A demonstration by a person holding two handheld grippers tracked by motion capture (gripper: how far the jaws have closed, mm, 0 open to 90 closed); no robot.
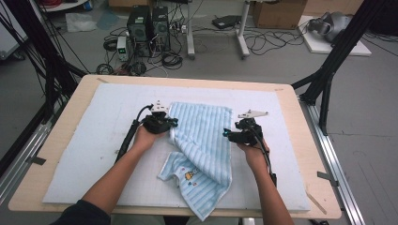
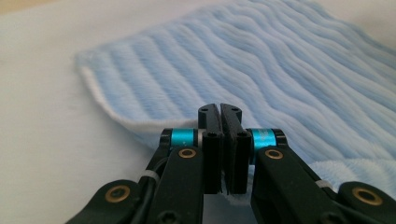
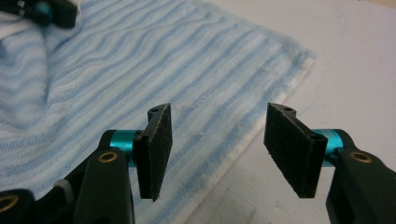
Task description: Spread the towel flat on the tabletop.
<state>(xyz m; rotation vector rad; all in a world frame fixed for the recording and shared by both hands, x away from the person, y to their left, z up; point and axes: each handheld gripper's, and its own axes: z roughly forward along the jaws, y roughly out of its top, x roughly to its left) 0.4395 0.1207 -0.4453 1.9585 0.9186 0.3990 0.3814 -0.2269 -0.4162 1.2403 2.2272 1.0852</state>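
A light blue striped towel [image 1: 202, 140] lies crumpled on the white mat [image 1: 112, 112], its near end folded over to show a small cartoon print. My left gripper [image 1: 173, 124] sits at the towel's left edge. In the left gripper view its jaws [image 2: 223, 140] are pressed together, with a sliver of the towel's [image 2: 289, 70] white hem caught low between them. My right gripper [image 1: 228, 134] is at the towel's right edge. There its jaws [image 3: 217, 140] stand wide apart just above the towel's [image 3: 140, 65] hem, pinching nothing. The left gripper [image 3: 51, 11] shows far off at the top left.
The mat covers most of a wooden table [image 1: 70, 117]. Black frame posts [image 1: 328, 70] stand at both far corners. Computers and cables [image 1: 148, 33] lie on the floor beyond the table.
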